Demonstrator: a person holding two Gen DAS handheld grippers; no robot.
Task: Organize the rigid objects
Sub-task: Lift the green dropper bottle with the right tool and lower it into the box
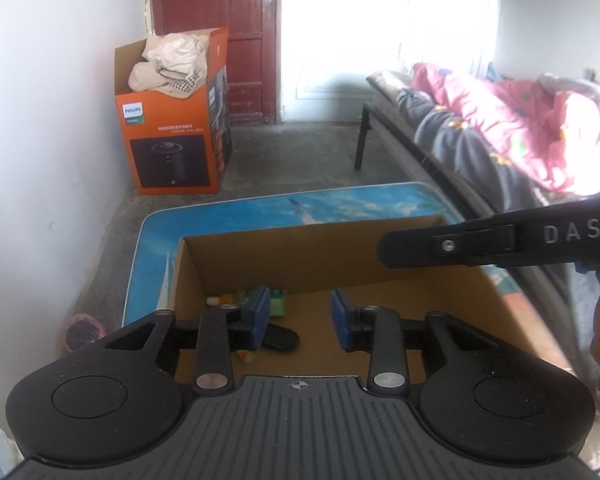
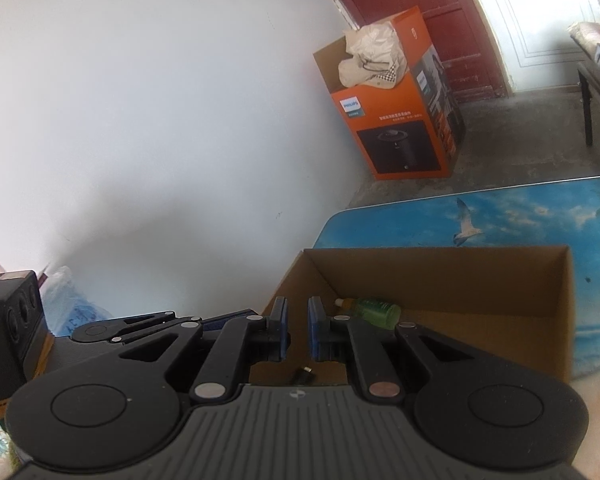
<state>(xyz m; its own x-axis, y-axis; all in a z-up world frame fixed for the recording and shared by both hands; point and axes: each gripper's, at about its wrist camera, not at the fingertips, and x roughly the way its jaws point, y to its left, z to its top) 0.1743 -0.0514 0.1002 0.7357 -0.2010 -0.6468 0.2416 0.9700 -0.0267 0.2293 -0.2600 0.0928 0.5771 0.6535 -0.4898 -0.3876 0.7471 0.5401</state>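
An open cardboard box (image 1: pixel 320 256) (image 2: pixel 440 276) stands on a blue table with a seagull print (image 1: pixel 340 204). Inside lie a green bottle with a white cap (image 1: pixel 278 300) (image 2: pixel 374 308), a flat black object (image 1: pixel 280 338) and a small yellowish piece (image 1: pixel 247 356). My left gripper (image 1: pixel 300 312) hovers over the box's near side, open, with nothing between its blue pads. My right gripper (image 2: pixel 298 320) is shut and empty above the box's near left corner. It also reaches in from the right in the left wrist view (image 1: pixel 384 248). A small black item (image 2: pixel 304 374) lies below it.
An orange Philips carton (image 1: pixel 172 136) stuffed with pale cloth stands by the white wall and a red door (image 1: pixel 220 20). A bed with a pink blanket (image 1: pixel 520 120) runs along the right. A pink object (image 1: pixel 82 330) lies on the concrete floor at the left.
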